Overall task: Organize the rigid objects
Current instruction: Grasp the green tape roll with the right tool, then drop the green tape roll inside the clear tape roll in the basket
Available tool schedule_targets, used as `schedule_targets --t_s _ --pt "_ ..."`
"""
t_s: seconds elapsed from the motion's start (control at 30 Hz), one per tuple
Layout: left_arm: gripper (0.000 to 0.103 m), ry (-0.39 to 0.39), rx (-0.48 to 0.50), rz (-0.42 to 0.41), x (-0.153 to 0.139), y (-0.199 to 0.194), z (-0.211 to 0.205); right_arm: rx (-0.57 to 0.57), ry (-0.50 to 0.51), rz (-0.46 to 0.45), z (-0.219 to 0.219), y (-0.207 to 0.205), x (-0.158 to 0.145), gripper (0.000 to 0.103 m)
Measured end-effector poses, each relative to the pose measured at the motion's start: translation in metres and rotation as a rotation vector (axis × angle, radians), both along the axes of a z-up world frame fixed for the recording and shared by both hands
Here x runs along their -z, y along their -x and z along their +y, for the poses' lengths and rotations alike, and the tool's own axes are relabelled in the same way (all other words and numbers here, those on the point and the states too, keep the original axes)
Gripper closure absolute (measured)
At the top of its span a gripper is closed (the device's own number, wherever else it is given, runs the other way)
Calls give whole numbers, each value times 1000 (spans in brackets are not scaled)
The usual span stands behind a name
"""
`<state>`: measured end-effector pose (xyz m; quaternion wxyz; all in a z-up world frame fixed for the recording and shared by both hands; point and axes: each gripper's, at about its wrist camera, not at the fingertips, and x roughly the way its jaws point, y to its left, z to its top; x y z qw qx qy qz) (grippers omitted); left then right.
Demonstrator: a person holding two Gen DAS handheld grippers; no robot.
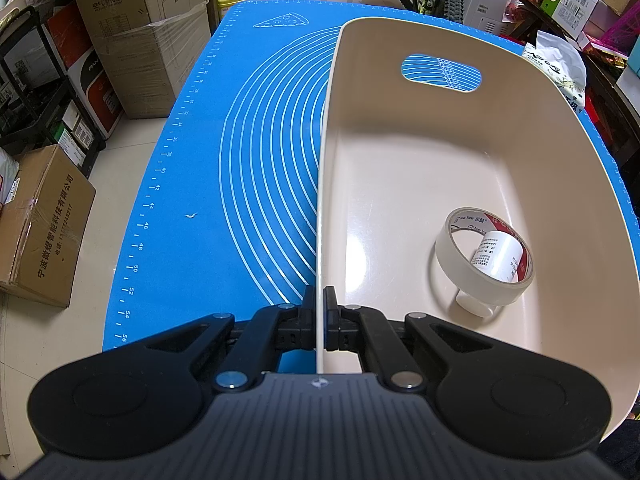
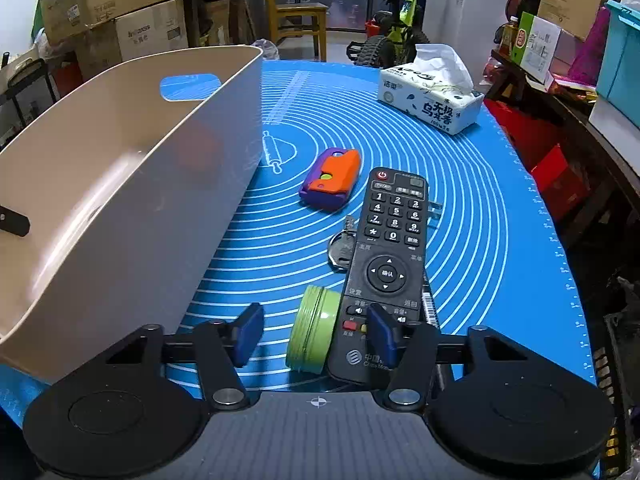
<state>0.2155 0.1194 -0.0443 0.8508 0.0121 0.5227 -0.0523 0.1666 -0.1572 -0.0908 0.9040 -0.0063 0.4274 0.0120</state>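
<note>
My left gripper (image 1: 319, 312) is shut on the near rim of the beige basket (image 1: 400, 160), one pad on each side of its thin wall. Inside the basket lies a roll of white tape (image 1: 444, 256) with a small white bottle (image 1: 500, 256) in its ring. In the right wrist view, my right gripper (image 2: 316, 336) stands open low over the blue mat (image 2: 480, 208). A green round tin (image 2: 312, 332) lies on its side between the fingers, clear of the left pad. The right finger overlaps the near end of a black remote (image 2: 390, 240). The basket (image 2: 120, 184) stands to the left.
Beyond the remote lie a bunch of keys (image 2: 342, 248) and an orange and purple toy (image 2: 332, 178). A tissue pack (image 2: 432, 96) sits at the mat's far right. Cardboard boxes (image 1: 44, 224) stand on the floor at the left, a small bike (image 2: 396, 32) beyond the table.
</note>
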Motion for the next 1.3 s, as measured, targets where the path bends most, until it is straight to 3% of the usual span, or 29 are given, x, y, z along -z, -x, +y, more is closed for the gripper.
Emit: schedule_targets --t_s 0.17,0.33,0.63,1.03,1.17,1.3 --pt "100 0 0 0 0 0 0 13 -8 -13 -3 0 -2 71" --pt "100 -3 1 -1 0 0 0 0 30 -16 7 2 -3 74" --pt "100 -3 1 0 1 0 -1 23 -1 -94 5 7 -32 74" --pt "100 -6 2 -1 1 0 -2 -39 -55 -255 29 -16 -102 74" --pt "100 -7 2 -1 1 0 -1 -97 -75 -263 55 -31 -110 74" --pt "100 -8 2 -1 1 -1 -1 -172 -59 -214 85 -49 -105 74"
